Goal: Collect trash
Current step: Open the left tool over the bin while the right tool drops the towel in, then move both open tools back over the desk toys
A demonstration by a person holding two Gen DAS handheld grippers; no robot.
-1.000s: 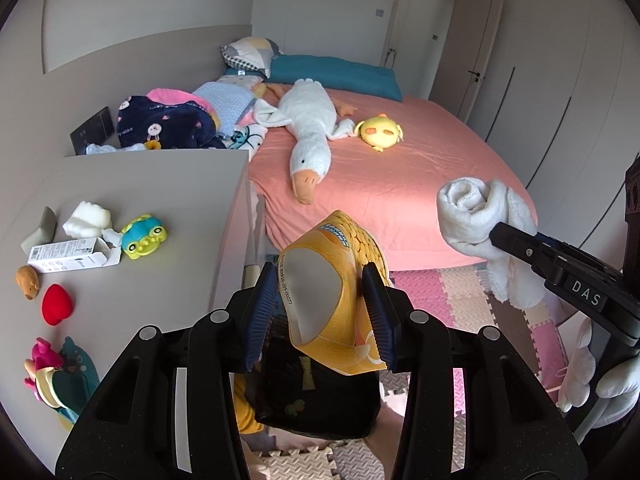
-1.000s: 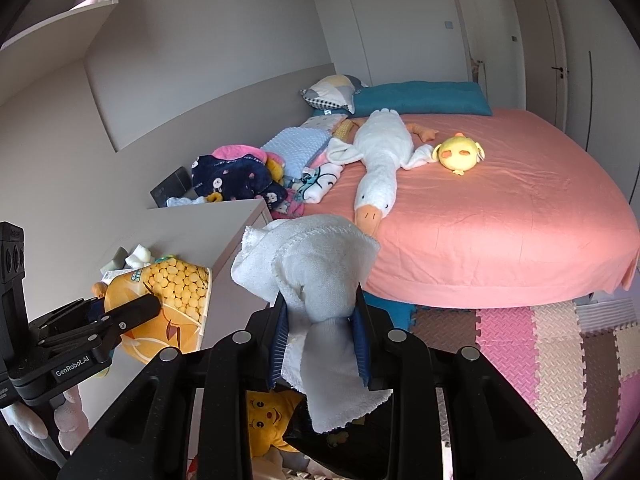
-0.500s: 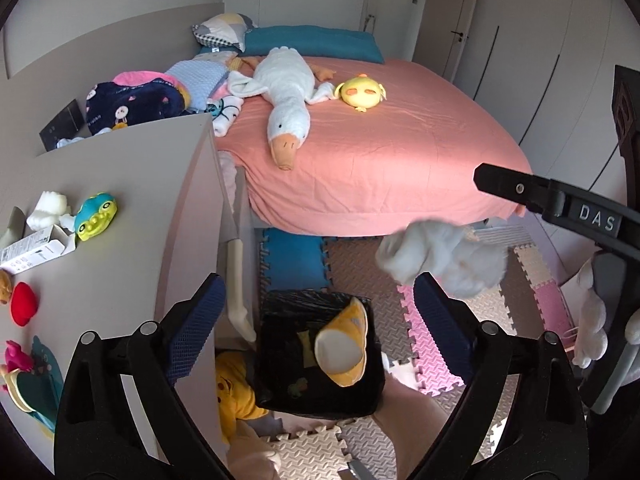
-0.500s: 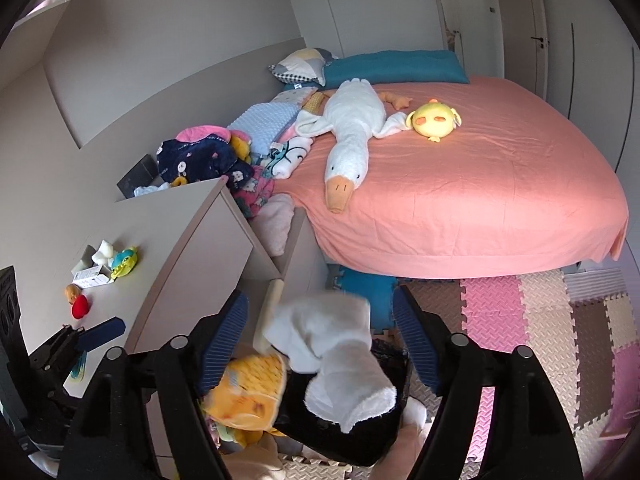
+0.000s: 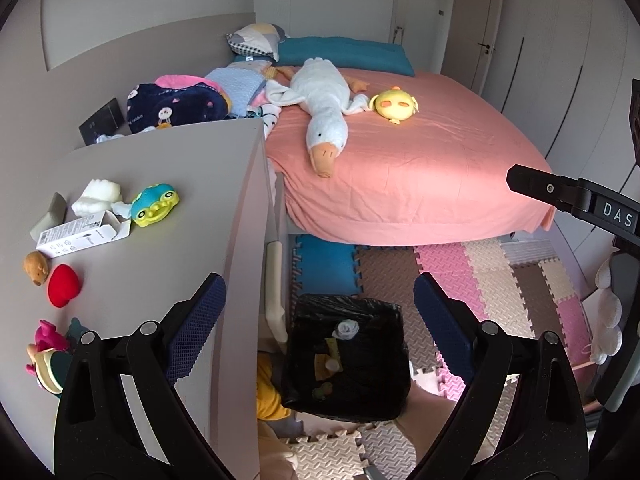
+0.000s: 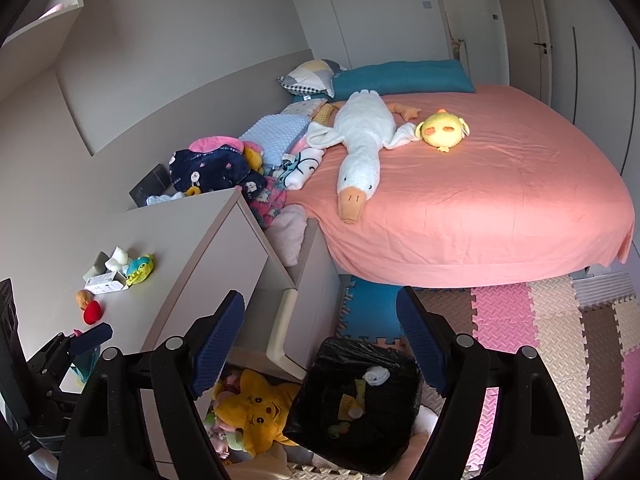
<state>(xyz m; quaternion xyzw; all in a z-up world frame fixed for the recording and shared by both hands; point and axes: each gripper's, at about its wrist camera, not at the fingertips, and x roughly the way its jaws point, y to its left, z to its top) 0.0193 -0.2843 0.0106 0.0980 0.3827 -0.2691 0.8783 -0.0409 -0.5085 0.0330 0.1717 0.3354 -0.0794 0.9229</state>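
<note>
**Trash sits in the bin, both grippers wide open**

The big pink bed (image 5: 420,168) has a white goose toy (image 5: 324,120) and a yellow chick toy (image 5: 394,104) on it. The grey desk (image 5: 160,200) beside it holds a white box (image 5: 76,236) and a red toy (image 5: 63,285). On the floor between desk and bed stands the black trash bin (image 5: 384,396). Inside it lie a white wad (image 5: 347,329) and yellow scraps (image 5: 325,360). The left gripper (image 5: 320,328) hangs above the bin, its 2 jaws spread far apart with nothing in them. The right gripper (image 6: 320,340) is the same, wide apart and holding nothing.
</note>
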